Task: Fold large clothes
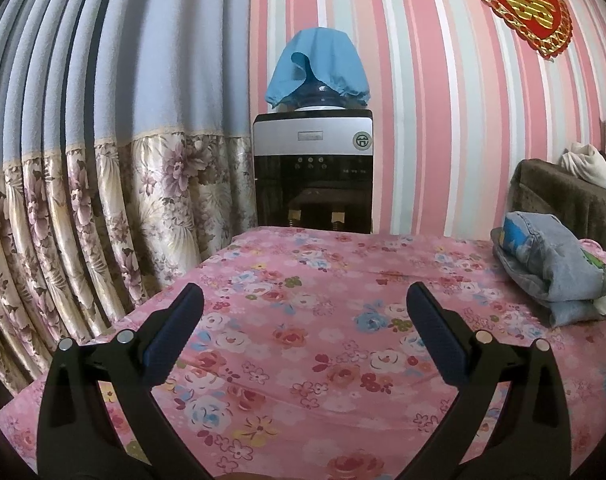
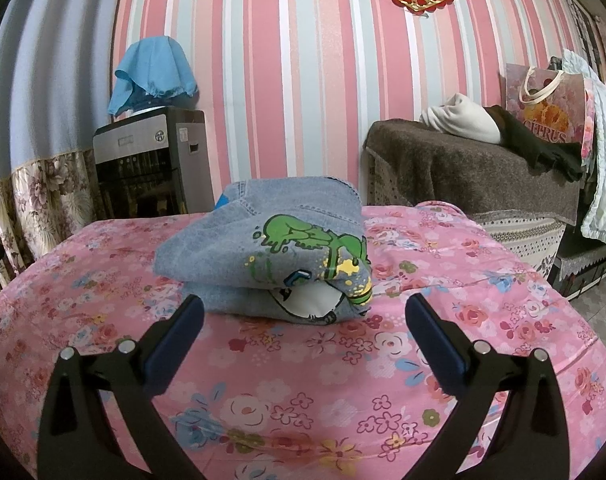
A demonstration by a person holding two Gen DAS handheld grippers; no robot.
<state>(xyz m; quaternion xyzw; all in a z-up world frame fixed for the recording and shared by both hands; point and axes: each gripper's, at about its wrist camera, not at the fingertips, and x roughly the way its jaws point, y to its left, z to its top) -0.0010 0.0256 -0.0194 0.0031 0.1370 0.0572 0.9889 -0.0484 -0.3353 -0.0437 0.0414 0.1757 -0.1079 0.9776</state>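
Observation:
A folded light-blue denim garment [image 2: 263, 248] with a green cartoon print lies in a thick bundle on the pink floral sheet [image 2: 303, 380]. My right gripper [image 2: 305, 308] is open just in front of the bundle, its blue pads apart and not touching the cloth. In the left wrist view the same denim bundle [image 1: 555, 272] sits at the far right. My left gripper [image 1: 305, 298] is open over bare sheet [image 1: 303, 320], well left of the bundle, with nothing between its fingers.
A water dispenser [image 1: 313, 168] with a blue cloth over its bottle stands behind the bed's far edge. Floral curtains [image 1: 103, 200] hang at left. A brown-covered cabinet [image 2: 475, 168] with clothes and a gift bag [image 2: 543, 112] stands at right.

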